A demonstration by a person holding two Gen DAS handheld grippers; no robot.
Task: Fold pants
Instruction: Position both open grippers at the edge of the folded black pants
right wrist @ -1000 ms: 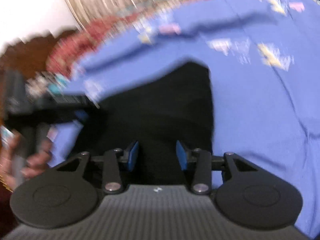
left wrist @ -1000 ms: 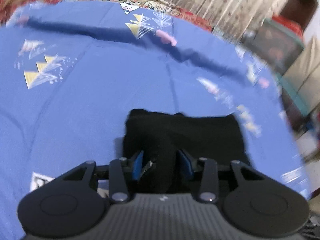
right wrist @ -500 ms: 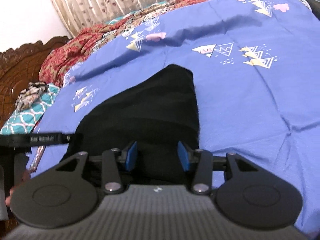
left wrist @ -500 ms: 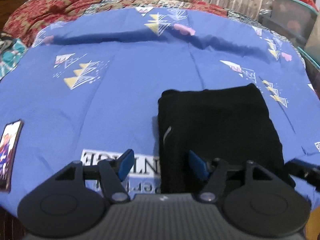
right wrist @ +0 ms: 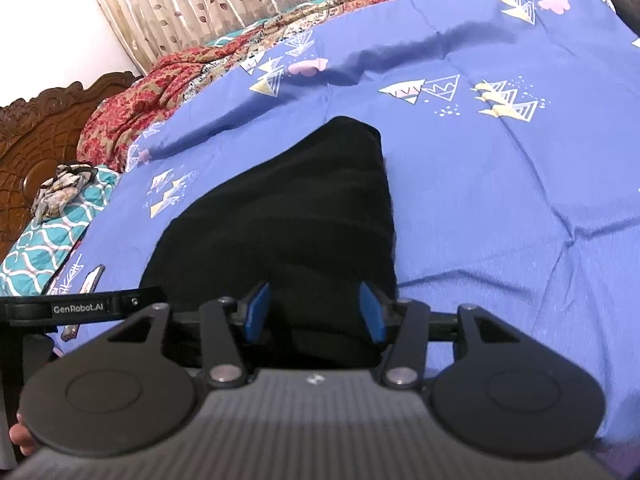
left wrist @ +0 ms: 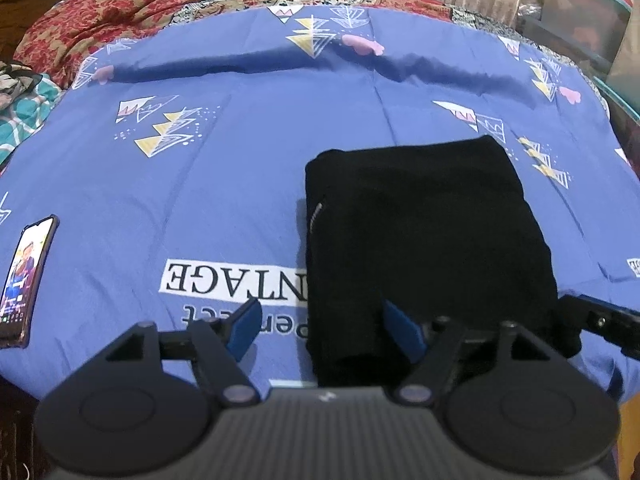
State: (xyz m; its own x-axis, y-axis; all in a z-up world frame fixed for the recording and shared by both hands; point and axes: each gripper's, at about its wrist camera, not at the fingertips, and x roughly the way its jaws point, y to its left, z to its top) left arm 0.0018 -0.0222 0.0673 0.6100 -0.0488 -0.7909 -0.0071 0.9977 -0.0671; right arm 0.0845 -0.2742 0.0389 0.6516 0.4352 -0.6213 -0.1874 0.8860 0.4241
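Observation:
The black pants lie folded into a compact rectangle on the blue printed bedsheet. My left gripper hovers at their near left corner. Its jaws are opening, the pants' left edge runs between them, and the pads touch nothing. In the right wrist view the pants stretch away from my right gripper. Its jaws are opening too. The near edge of the cloth lies between the blue pads, not pinched. The left gripper's body shows at the left, with a fingertip of a hand below.
A phone lies on the sheet at the near left. A red patterned blanket and a teal cloth sit at the far left by the carved wooden headboard. Storage boxes stand beyond the bed's right side.
My left gripper let go of the raised fold of the pants, drew back towards the left corner and spread its jaws. The right gripper's jaws widened a little.

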